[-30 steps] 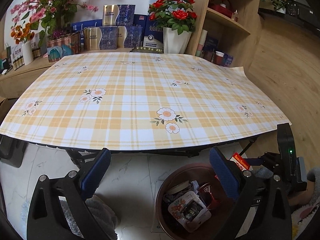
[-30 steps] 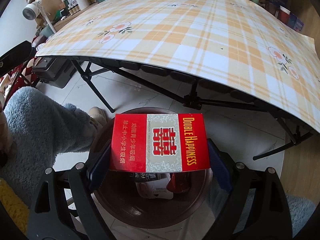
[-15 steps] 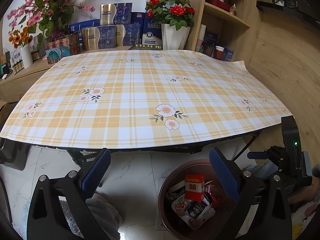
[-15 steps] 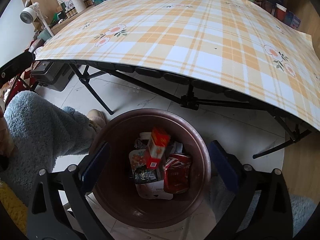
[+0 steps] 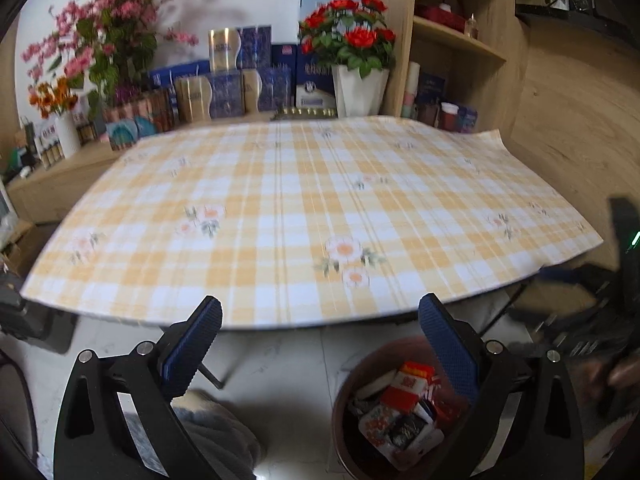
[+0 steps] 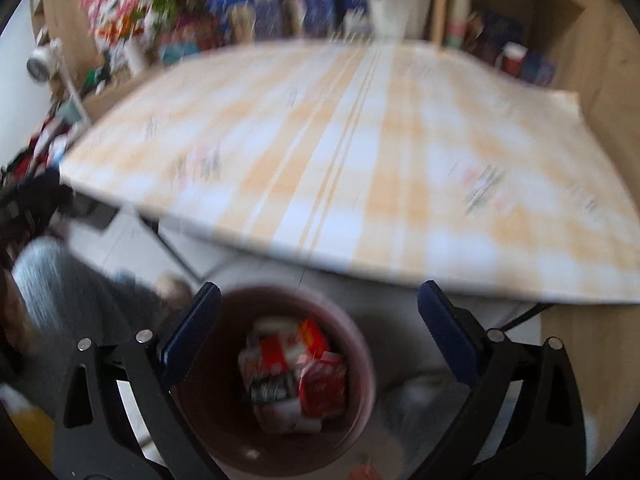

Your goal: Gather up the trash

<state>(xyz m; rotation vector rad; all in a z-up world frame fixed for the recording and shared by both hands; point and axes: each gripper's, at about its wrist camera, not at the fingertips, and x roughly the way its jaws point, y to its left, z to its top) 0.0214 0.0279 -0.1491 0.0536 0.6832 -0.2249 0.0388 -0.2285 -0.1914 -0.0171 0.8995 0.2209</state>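
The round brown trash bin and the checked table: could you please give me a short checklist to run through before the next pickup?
1. Right tool free of any item: ok, jaws wide apart, nothing between them.
2. Left tool free: ok, open and holding nothing.
3. Red cigarette pack inside the round brown trash bin: ok, lying on the other wrappers.
4. Trash showing on the yellow checked tablecloth: none seen, though both views are blurred.
5. Bin upright on the floor: ok.
6. Room left in the bin: cannot tell.
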